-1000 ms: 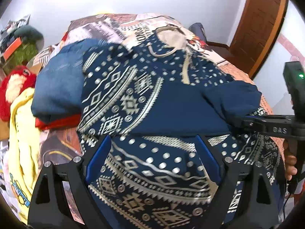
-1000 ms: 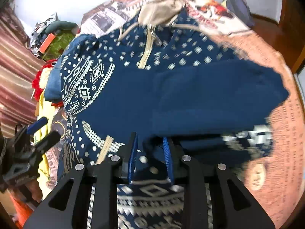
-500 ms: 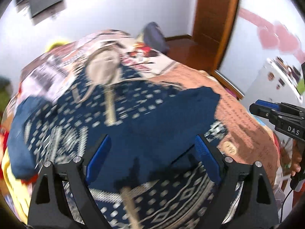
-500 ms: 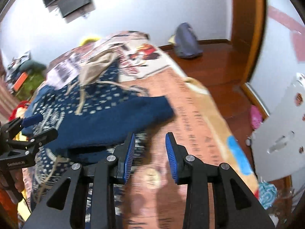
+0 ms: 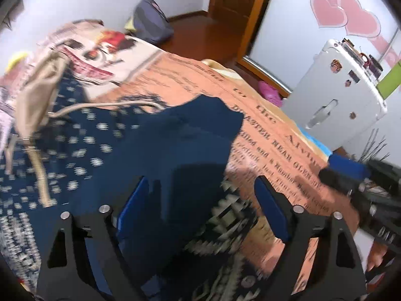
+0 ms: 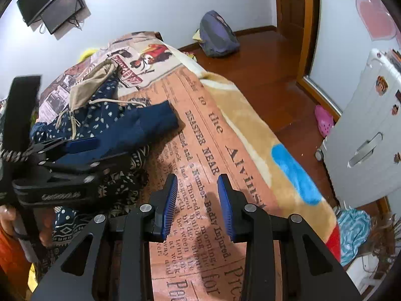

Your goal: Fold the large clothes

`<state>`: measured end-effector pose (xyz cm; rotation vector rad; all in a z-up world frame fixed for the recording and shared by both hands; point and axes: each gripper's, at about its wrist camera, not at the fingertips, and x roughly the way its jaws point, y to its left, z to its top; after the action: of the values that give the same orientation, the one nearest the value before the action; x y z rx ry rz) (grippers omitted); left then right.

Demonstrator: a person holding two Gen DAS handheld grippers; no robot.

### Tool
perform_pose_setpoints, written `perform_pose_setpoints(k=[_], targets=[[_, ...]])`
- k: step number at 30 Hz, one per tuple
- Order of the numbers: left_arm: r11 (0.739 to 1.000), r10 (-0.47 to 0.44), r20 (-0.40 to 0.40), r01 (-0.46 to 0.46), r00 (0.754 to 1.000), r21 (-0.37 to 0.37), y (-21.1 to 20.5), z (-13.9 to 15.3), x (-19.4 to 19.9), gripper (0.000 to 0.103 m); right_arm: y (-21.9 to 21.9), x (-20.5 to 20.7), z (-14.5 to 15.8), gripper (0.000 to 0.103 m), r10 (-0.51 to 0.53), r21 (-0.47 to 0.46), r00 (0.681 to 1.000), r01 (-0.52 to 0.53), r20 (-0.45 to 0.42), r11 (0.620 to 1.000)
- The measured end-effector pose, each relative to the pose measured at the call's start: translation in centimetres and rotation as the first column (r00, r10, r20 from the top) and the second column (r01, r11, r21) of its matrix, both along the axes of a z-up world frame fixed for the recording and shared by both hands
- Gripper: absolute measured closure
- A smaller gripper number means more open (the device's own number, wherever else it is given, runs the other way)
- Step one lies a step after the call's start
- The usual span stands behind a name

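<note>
A navy hoodie with white patterns and a beige hood lies on the bed, its plain blue sleeve folded across the body. My left gripper is open and empty, just above the sleeve and the patterned hem. In the right wrist view the hoodie lies at the left, with the left gripper over it. My right gripper is open and empty above the bare orange newspaper-print blanket, to the right of the hoodie.
The bed's right edge drops to a wooden floor. A white suitcase stands by the bed. A grey backpack leans against the far wall. Pink shoes and a blue cloth lie on the floor.
My right gripper let go of the blue sleeve, opened wider and swung right over the bare blanket. My left gripper swung right toward the sleeve end. The sleeve now lies folded across the hoodie.
</note>
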<state>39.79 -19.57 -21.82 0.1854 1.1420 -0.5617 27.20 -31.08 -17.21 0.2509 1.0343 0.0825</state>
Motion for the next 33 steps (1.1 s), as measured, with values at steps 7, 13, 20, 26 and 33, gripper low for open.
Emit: perform_pose_setpoints(k=[7, 13, 20, 26, 33], targets=[[0.997, 0.056, -0.106, -0.062, 0.993, -0.052, -0.5, -2.8, 2.7, 0.056, -0.5, -0.4, -0.8, 0.072, -0.009, 0.035, 1.0, 0.009, -0.022, 0.999], [0.987, 0.047, -0.091, -0.06, 0.995, -0.148, 1.6, -1.1, 2.5, 0.097, -0.1, -0.4, -1.0, 0.067, -0.011, 0.049, 0.999, 0.013, -0.035, 0.999], [0.979, 0.121, 0.098, -0.102, 0.988, -0.176, 5.9, 5.4, 0.8, 0.1, 1.8, 0.5, 0.3, 0.067, 0.037, 0.043, 0.999, -0.037, -0.01, 0.998], [0.955, 0.253, 0.239, -0.203, 0.937, -0.216, 13.6, 11.1, -0.8, 0.1, 5.3, 2.4, 1.8, 0.059, 0.129, 0.027, 0.991, -0.13, 0.042, 0.991], [0.927, 0.375, 0.378, -0.334, 0.847, -0.171, 22.2, 14.1, -3.6, 0.101, 10.2, 4.6, -0.9, 0.057, 0.249, 0.036, 0.968, -0.248, -0.034, 0.968]])
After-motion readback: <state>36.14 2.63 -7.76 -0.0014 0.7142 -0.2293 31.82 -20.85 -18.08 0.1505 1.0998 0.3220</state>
